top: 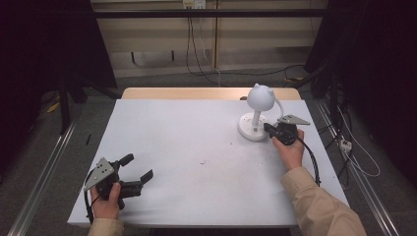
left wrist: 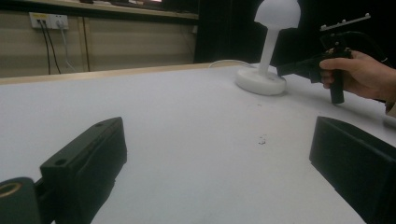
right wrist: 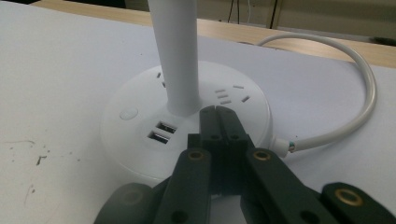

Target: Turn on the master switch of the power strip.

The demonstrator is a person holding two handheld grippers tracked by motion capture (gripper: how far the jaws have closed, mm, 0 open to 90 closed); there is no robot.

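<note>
A white desk lamp [top: 259, 97] with a round eared head stands on the table's far right. Its round base [right wrist: 135, 140] carries sockets, two USB ports [right wrist: 161, 131] and a small round button [right wrist: 128, 113]. My right gripper [right wrist: 218, 112] is shut with nothing between its jaws, its tips over the base top right beside the stem [right wrist: 175, 56]. In the high view that gripper [top: 268, 127] reaches the base [top: 251, 132] from the right. My left gripper [top: 139, 166] stands open above the near left of the table, holding nothing, its jaws wide apart [left wrist: 217, 140].
A white cable [right wrist: 364, 93] loops from the lamp base toward the table's far edge. The white tabletop [top: 196, 147] has a few small dark marks near the middle. Metal rails and cables lie on the floor on both sides.
</note>
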